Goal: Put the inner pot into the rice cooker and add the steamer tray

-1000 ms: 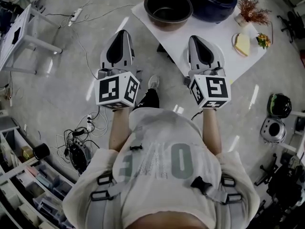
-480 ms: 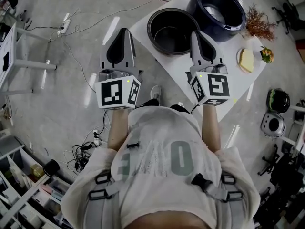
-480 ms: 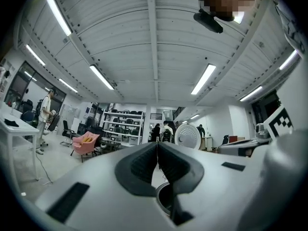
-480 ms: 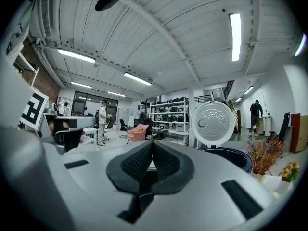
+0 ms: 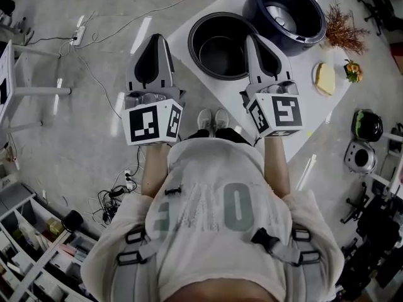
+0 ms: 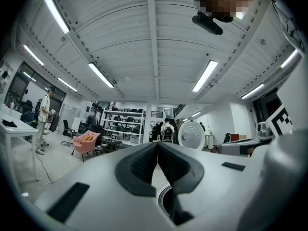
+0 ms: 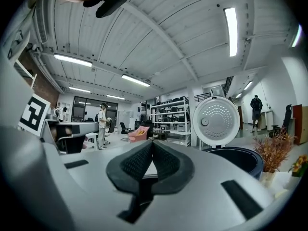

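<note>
The dark inner pot (image 5: 220,46) stands empty on the white table (image 5: 296,112), near its left corner. Behind it to the right is the dark blue rice cooker (image 5: 284,8), open, its round white lid (image 7: 216,121) raised. My left gripper (image 5: 156,36) is shut and empty, level, over the floor just left of the pot. My right gripper (image 5: 250,36) is also shut and empty, its tip over the pot's right rim. Both pairs of jaws meet in the gripper views (image 6: 157,144) (image 7: 152,142). I cannot make out a steamer tray.
A plate with a yellow slice (image 5: 325,78) and a dried plant (image 5: 343,27) sit on the table's right side. Cables and a power strip (image 5: 79,35) lie on the floor at left. A helmet (image 5: 367,124) and shelves (image 5: 31,250) flank me.
Both grippers have moved forward toward the table, still shut. The pot and cooker have come closer, and the right gripper's tip now reaches the pot's rim.
</note>
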Available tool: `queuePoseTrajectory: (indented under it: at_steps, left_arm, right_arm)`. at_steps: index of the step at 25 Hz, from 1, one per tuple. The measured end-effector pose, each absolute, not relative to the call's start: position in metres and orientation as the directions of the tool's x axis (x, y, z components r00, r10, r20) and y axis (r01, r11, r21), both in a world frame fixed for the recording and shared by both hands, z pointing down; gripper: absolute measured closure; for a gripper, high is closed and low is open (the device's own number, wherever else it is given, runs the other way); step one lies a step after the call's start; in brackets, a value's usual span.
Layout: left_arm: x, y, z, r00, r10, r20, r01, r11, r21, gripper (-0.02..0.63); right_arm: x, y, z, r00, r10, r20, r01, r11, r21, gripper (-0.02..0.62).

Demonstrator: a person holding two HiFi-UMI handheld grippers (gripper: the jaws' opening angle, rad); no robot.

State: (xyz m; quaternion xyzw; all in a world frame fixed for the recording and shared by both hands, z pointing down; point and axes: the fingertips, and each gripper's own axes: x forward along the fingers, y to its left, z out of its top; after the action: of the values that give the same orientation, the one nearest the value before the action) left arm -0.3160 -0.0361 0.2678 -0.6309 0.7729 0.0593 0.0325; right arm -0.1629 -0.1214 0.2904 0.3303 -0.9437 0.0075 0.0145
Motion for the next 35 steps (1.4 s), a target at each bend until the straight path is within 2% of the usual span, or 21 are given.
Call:
queuePoseTrajectory:
  at_steps: [14,15,16,17,18,19,21,23,30,35]
  left_arm:
    - [-0.309,-0.040,0.256,-0.222,-0.961,-0.167,-0.972,0.203,0.120,0.584]
    - [-0.307,-0.041,0.254,-0.197,-0.964,-0.176,-0.977,0.180,0.111,0.583]
    - [-0.305,-0.043,0.253,-0.168,-0.969,-0.182,-0.983,0.150,0.108,0.562]
    - [-0.303,-0.045,0.253,-0.140,-0.973,-0.185,-0.986,0.121,0.112,0.490]
    - [-0.301,-0.048,0.254,-0.118,-0.976,-0.184,-0.988,0.096,0.125,0.396]
    - [-0.301,-0.050,0.257,-0.103,-0.978,-0.181,-0.986,0.077,0.145,0.347]
    - [-0.303,-0.054,0.264,-0.092,-0.982,-0.167,-0.980,0.060,0.188,0.295]
    - [-0.308,-0.056,0.272,-0.089,-0.985,-0.148,-0.970,0.052,0.238,0.285]
    - [-0.333,-0.075,0.321,-0.087,-0.991,-0.102,-0.806,0.010,0.591,0.285]
    - [-0.336,-0.086,0.393,-0.070,-0.997,0.029,-0.690,0.070,0.720,0.287]
  right_arm:
    - [-0.150,-0.133,0.290,-0.796,-0.605,0.024,-0.606,0.795,-0.025,0.577]
    - [-0.150,-0.134,0.290,-0.799,-0.602,0.023,-0.602,0.798,-0.034,0.556]
    - [-0.151,-0.135,0.290,-0.802,-0.597,0.022,-0.597,0.801,-0.049,0.494]
    - [-0.150,-0.137,0.290,-0.805,-0.593,0.020,-0.593,0.802,-0.070,0.426]
    - [-0.150,-0.140,0.291,-0.806,-0.592,0.016,-0.590,0.802,-0.095,0.326]
    - [-0.148,-0.143,0.293,-0.805,-0.593,0.014,-0.590,0.798,-0.121,0.263]
    - [-0.145,-0.149,0.298,-0.801,-0.598,0.022,-0.593,0.789,-0.163,0.255]
    - [-0.141,-0.153,0.303,-0.797,-0.603,0.038,-0.599,0.780,-0.181,0.253]
    - [-0.121,-0.173,0.334,-0.768,-0.631,0.110,-0.631,0.714,-0.303,0.292]
    - [-0.105,-0.188,0.383,-0.742,-0.639,0.202,-0.657,0.634,-0.408,0.322]
